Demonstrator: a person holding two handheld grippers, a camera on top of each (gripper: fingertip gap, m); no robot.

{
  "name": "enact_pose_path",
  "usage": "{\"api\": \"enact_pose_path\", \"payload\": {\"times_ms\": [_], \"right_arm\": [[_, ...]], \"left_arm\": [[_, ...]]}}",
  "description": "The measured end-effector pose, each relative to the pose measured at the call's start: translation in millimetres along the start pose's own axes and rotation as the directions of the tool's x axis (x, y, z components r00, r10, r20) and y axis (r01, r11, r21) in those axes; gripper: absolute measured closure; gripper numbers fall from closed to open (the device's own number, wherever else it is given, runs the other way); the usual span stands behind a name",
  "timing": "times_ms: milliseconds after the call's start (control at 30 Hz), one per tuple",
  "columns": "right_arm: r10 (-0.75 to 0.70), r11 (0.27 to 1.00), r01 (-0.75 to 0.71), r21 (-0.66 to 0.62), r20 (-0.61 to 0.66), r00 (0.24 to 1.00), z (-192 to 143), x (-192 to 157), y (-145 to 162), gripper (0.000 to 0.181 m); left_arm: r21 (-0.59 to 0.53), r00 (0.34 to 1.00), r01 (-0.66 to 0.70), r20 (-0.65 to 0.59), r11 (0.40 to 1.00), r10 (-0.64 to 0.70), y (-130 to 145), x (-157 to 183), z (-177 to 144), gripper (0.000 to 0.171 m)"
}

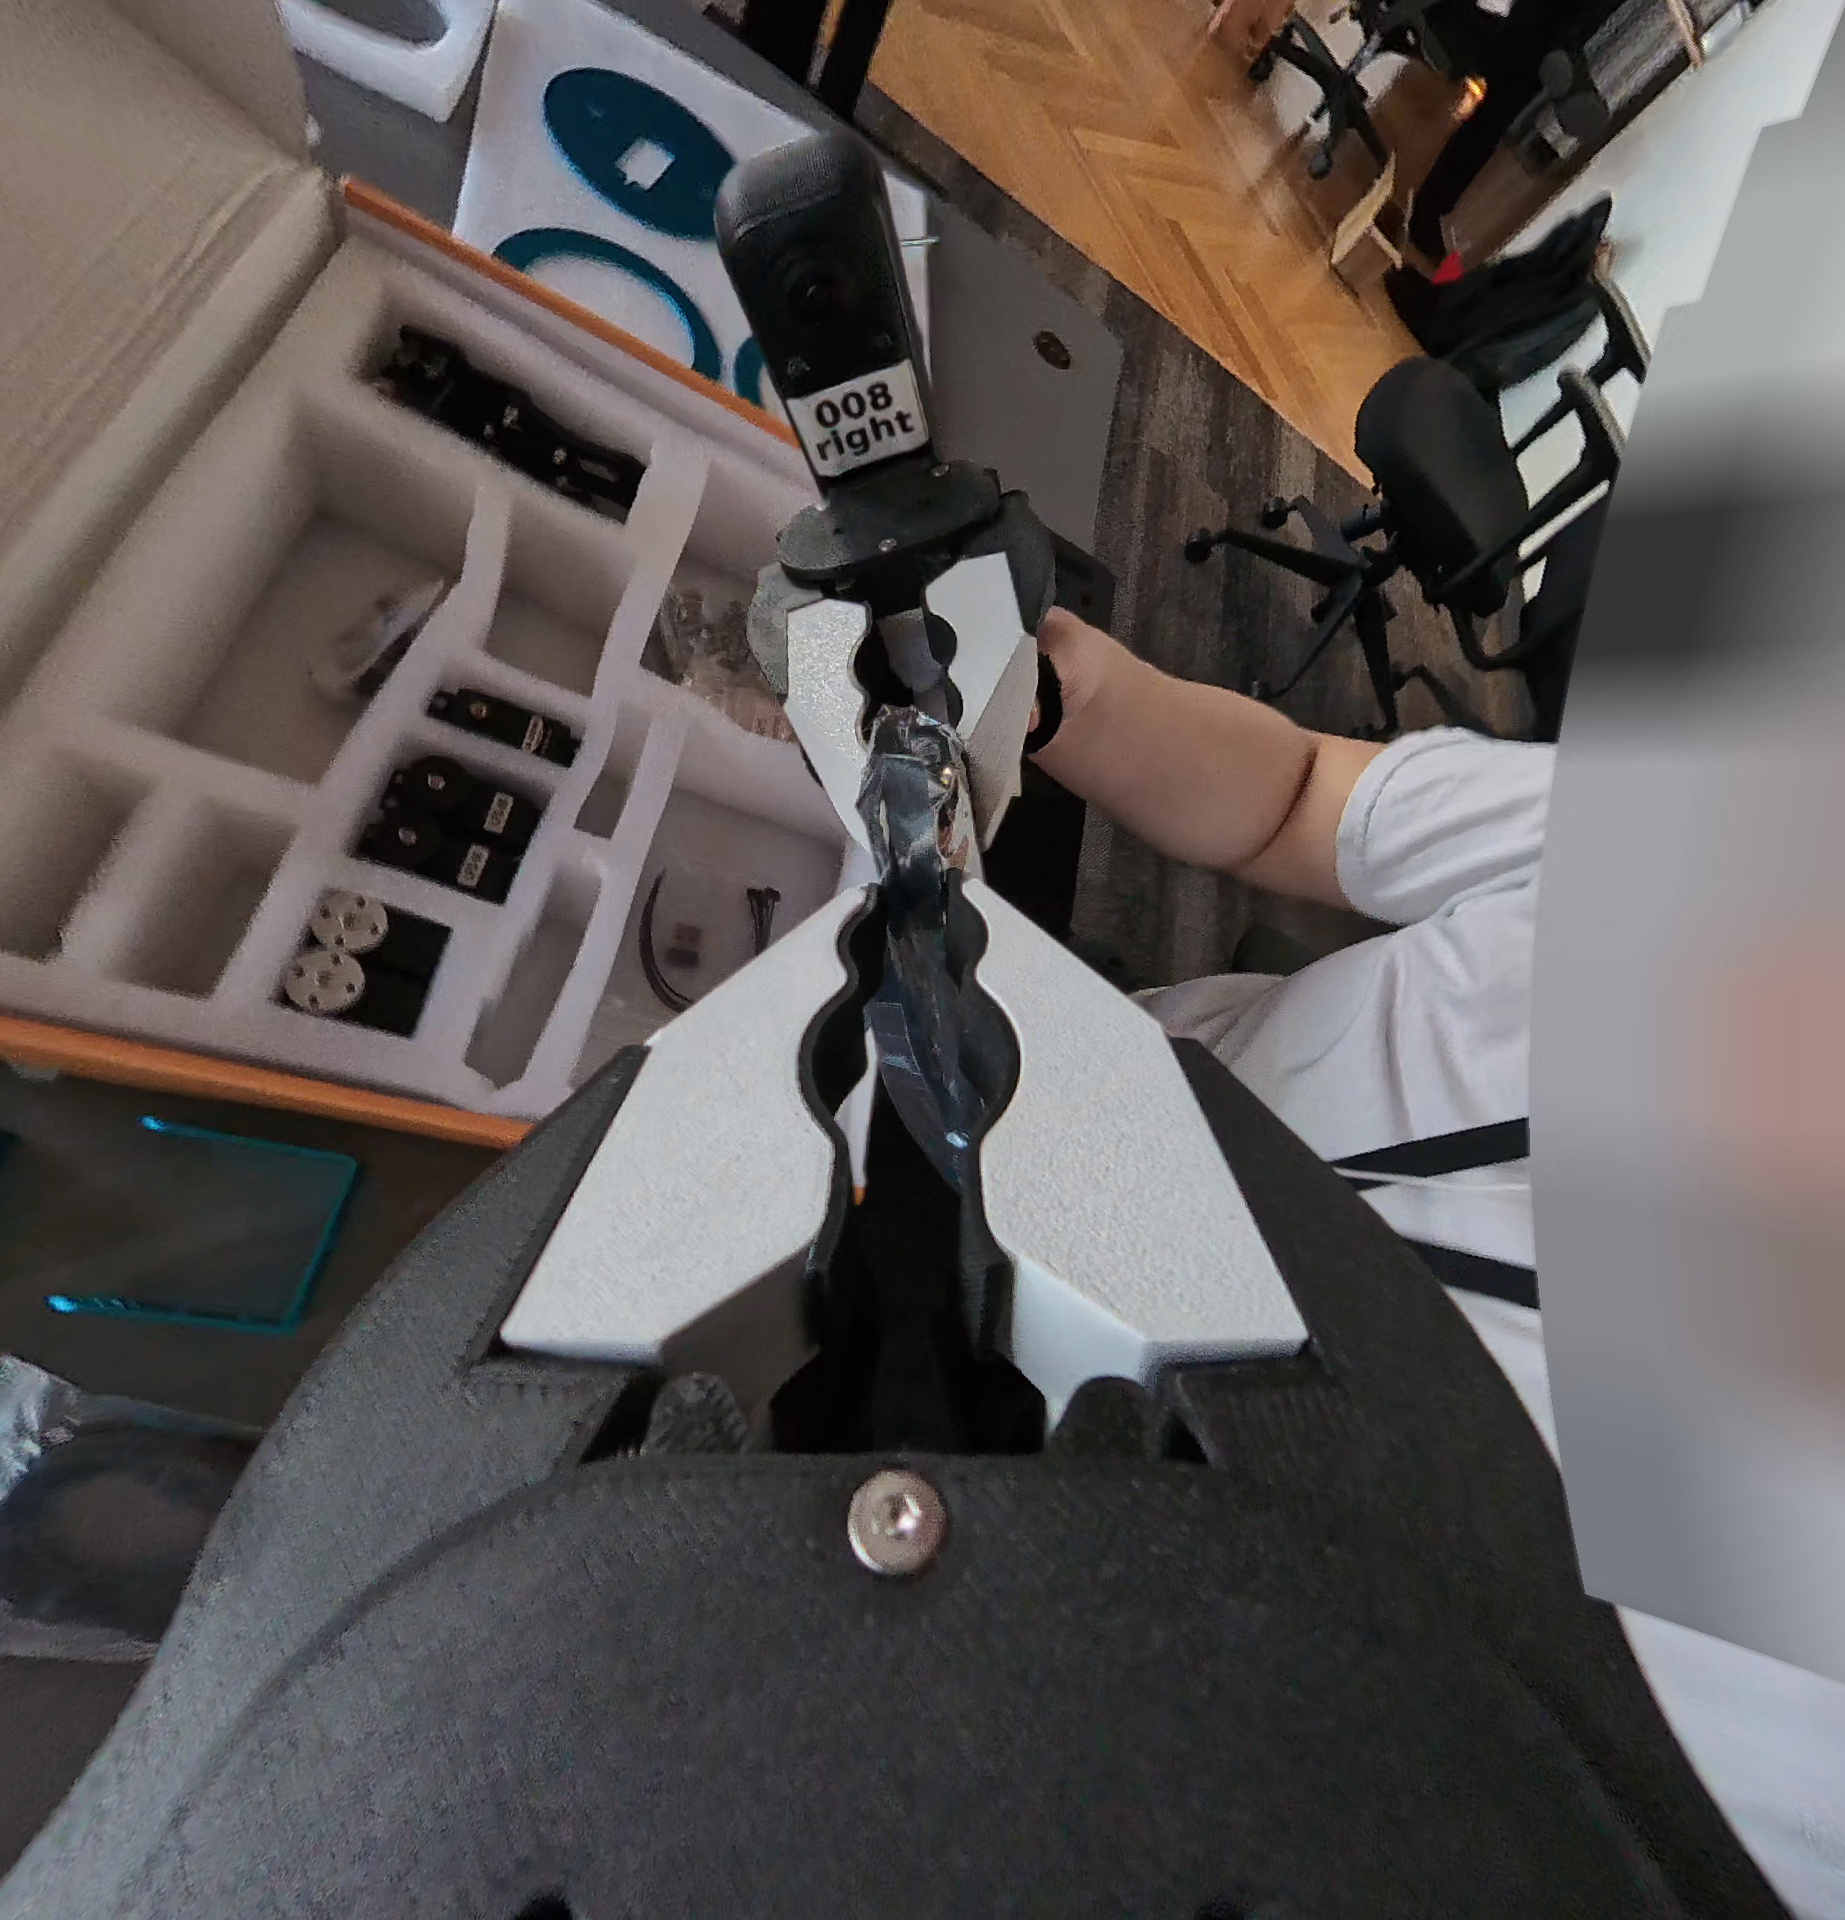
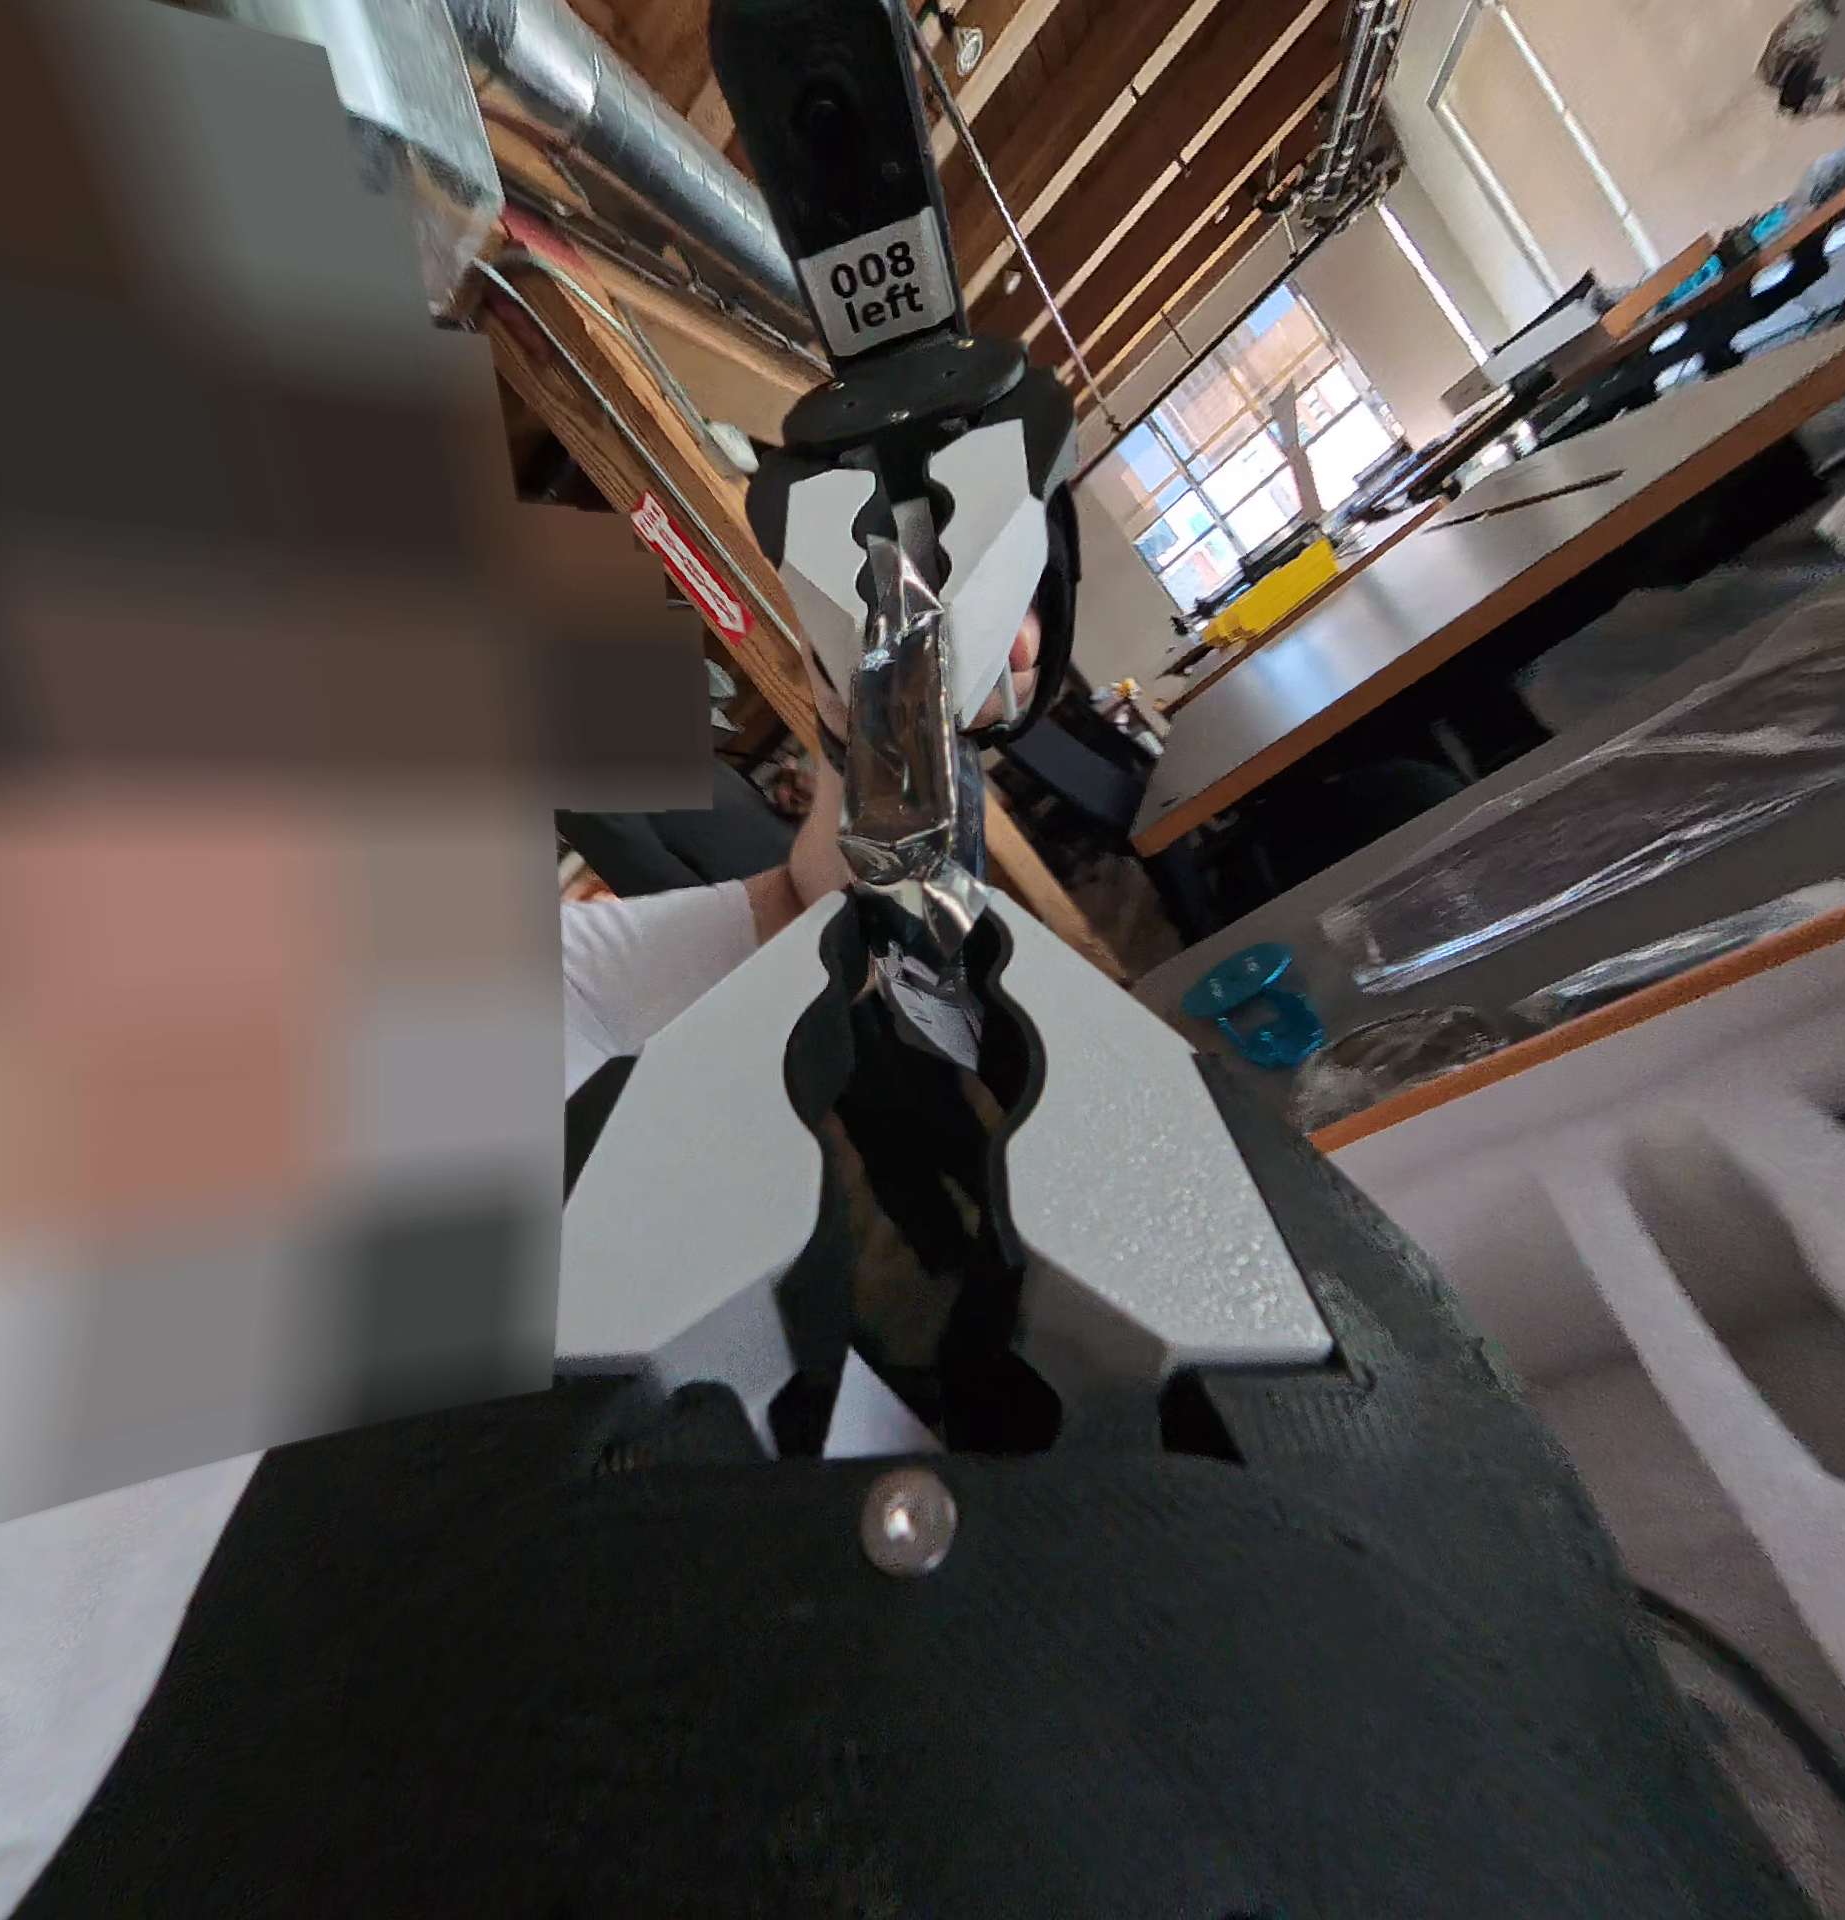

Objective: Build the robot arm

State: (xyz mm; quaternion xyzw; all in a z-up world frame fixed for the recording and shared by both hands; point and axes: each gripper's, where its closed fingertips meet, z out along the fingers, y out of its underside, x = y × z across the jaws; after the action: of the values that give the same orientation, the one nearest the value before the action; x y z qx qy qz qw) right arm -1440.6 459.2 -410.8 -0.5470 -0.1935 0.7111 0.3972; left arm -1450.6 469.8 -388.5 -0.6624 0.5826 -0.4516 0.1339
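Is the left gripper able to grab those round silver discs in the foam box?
Probably not right now: the left gripper is shut on the shiny bag, though the silver discs lie uncovered.

We see bright daylight in both pictures. In the right wrist view it comes in through the big windows (image 2: 1250, 468), which glow almost white. The shiny foil bag (image 2: 902, 748) throws back small white glints. The white fingers (image 1: 710, 1143) look evenly lit, and the gap between them is dark. Both pictures bend at the edges, so straight lines curve. The white foam tray (image 1: 544, 644) looks soft and smeary, and far things are fuzzy.
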Motion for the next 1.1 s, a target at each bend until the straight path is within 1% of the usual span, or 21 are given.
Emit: {"api": "enact_pose_path", "payload": {"times_ms": [33, 67, 100, 133, 167, 200, 233, 267, 333, 367, 400, 433, 467, 500, 533, 600, 633, 700, 733, 933, 1100], "right_arm": [[-0.105, 0.994, 0.104, -0.025, -0.024, 0.994, 0, -4, 0, 0.165], [-0.235, 0.971, 0.232, -0.061, -0.062, 0.970, -1, -7, -1, 0.165], [-0.396, 0.917, 0.385, -0.105, -0.106, 0.912, -2, -10, -2, 0.165], [-0.564, 0.823, 0.542, -0.168, -0.130, 0.815, -2, -14, -2, 0.166], [-0.712, 0.699, 0.672, -0.245, -0.145, 0.687, -1, -18, -1, 0.166], [-0.832, 0.550, 0.768, -0.327, -0.142, 0.536, 0, -20, -1, 0.166], [-0.919, 0.391, 0.830, -0.398, -0.121, 0.375, 0, -24, -1, 0.166], [-0.974, 0.227, 0.860, -0.458, -0.087, 0.211, 1, -28, -2, 0.166], [-0.994, -0.092, 0.831, -0.548, 0.006, -0.106, 3, -34, -4, 0.167], [-0.968, -0.231, 0.782, -0.579, 0.058, -0.243, 4, -37, -4, 0.167], [-0.923, -0.359, 0.718, -0.596, 0.113, -0.368, 4, -39, -3, 0.167], [-0.862, -0.471, 0.648, -0.599, 0.158, -0.481, 4, -41, -3, 0.167], [-0.795, -0.559, 0.580, -0.593, 0.186, -0.577, 4, -44, -3, 0.167], [-0.734, -0.627, 0.521, -0.579, 0.215, -0.645, 4, -46, 0, 0.168], [-0.682, -0.674, 0.467, -0.572, 0.241, -0.690, 3, -47, 3, 0.168], [-0.602, -0.729, 0.385, -0.566, 0.263, -0.754, 0, -47, 9, 0.168], [-0.562, -0.754, 0.351, -0.555, 0.270, -0.781, -1, -48, 12, 0.168], [-0.486, -0.791, 0.285, -0.541, 0.274, -0.830, -3, -50, 15, 0.167], [-0.466, -0.801, 0.266, -0.537, 0.279, -0.840, -4, -50, 17, 0.167], [-0.427, -0.812, 0.236, -0.533, 0.270, -0.863, -8, -55, 21, 0.168], [-0.428, -0.808, 0.233, -0.542, 0.267, -0.864, -11, -56, 22, 0.168]], "left_arm": [[0.013, 0.996, -0.092, -0.001, 0.996, 0.092, -1, 5, 0, 0.163], [0.030, 0.979, -0.205, 0.016, 0.978, 0.204, -1, 10, 0, 0.162], [0.046, 0.938, -0.345, 0.047, 0.937, 0.343, -1, 15, 0, 0.162], [0.047, 0.866, -0.497, 0.087, 0.867, 0.492, 2, 21, 0, 0.162], [0.028, 0.770, -0.632, 0.141, 0.775, 0.623, 5, 25, 0, 0.162], [0.000, 0.658, -0.741, 0.201, 0.672, 0.726, 7, 28, 0, 0.163], [-0.029, 0.543, -0.822, 0.256, 0.568, 0.800, 8, 32, -1, 0.163], [-0.061, 0.431, -0.881, 0.304, 0.469, 0.850, 9, 35, -2, 0.163], [-0.151, 0.209, -0.948, 0.374, 0.282, 0.903, 10, 39, -3, 0.163], [-0.220, 0.083, -0.959, 0.393, 0.181, 0.916, 11, 40, -3, 0.163], [-0.303, -0.063, -0.951, 0.396, 0.066, 0.916, 12, 40, -3, 0.162], [-0.378, -0.208, -0.925, 0.394, -0.049, 0.895, 13, 43, -3, 0.162], [-0.435, -0.326, -0.889, 0.388, -0.140, 0.862, 13, 46, -3, 0.163], [-0.484, -0.415, -0.849, 0.364, -0.212, 0.833, 16, 48, -1, 0.162], [-0.526, -0.483, -0.809, 0.337, -0.263, 0.808, 19, 49, 1, 0.162], [-0.580, -0.567, -0.748, 0.305, -0.322, 0.765, 24, 51, 6, 0.163], [-0.605, -0.617, -0.709, 0.284, -0.362, 0.734, 26, 53, 8, 0.162], [-0.662, -0.724, -0.606, 0.228, -0.441, 0.651, 29, 55, 11, 0.162], [-0.681, -0.752, -0.568, 0.201, -0.463, 0.627, 30, 55, 13, 0.162], [-0.697, -0.777, -0.532, 0.175, -0.481, 0.605, 31, 62, 18, 0.162], [-0.697, -0.772, -0.535, 0.174, -0.477, 0.611, 29, 62, 22, 0.162]]}}
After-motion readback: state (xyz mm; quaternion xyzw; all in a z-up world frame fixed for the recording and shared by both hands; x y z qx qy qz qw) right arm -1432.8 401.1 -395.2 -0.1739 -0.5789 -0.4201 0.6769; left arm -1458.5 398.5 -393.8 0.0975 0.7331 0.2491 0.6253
